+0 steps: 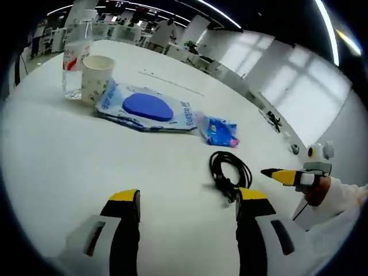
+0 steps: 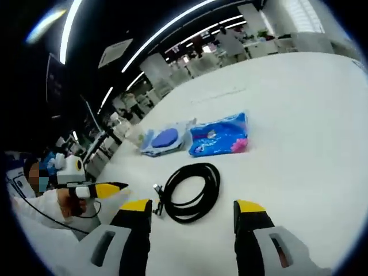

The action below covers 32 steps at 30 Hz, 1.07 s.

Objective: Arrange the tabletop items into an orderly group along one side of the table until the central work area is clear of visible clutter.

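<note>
An open-plan office: rows of white desks at upper frame, long ceiling light strips, large bright windows at right.

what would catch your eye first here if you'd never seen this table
Probably the coiled black cable, lying on the white table just ahead of the open right tool. Beyond it sit two blue packets side by side, and farther along the table a paper cup stands beside a clear water bottle.
</note>
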### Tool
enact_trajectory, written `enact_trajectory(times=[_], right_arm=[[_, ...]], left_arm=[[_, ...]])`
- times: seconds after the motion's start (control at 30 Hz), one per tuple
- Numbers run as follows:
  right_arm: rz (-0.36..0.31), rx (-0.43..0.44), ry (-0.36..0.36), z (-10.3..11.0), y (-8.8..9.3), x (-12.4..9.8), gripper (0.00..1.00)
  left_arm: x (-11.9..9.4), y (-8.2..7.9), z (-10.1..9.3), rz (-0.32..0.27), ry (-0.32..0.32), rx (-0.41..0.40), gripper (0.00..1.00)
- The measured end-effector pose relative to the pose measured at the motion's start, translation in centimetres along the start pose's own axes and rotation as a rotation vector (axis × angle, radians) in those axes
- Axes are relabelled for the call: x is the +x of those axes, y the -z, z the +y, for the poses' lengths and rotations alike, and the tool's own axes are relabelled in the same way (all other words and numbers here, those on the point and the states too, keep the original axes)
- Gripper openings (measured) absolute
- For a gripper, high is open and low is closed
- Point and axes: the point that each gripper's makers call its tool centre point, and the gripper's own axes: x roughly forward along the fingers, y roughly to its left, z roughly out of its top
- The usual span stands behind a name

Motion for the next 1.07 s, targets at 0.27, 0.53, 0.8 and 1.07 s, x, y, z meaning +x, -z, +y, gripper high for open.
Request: enact_trajectory(times=[0.27, 0.53, 0.8, 1.07], right_arm=[[-0.028, 0.011, -0.011, 2.0, 1.3, -2.5, 0.75], [-0.02, -0.004, -0.006, 3.7, 1.9, -4.3, 0.86], [-0.035, -0.04, -0.011, 4.9, 1.3, -5.3, 0.91], [-0.024, -0.061, -0.025, 5.4, 1.0, -5.8, 0.92]], left_arm=[[-5.7, -1.7, 5.7, 0.002, -0.109, 0.095, 0.79], [-11.0, -3.8, 9.5, -0.017, -0.19, 0.15, 0.87], [-12.7, -2.6, 12.2, 0.054, -0.252, 0.237, 0.97], [-12.9, -2.8, 11.9, -0.009, -0.252, 0.158, 0.97]])
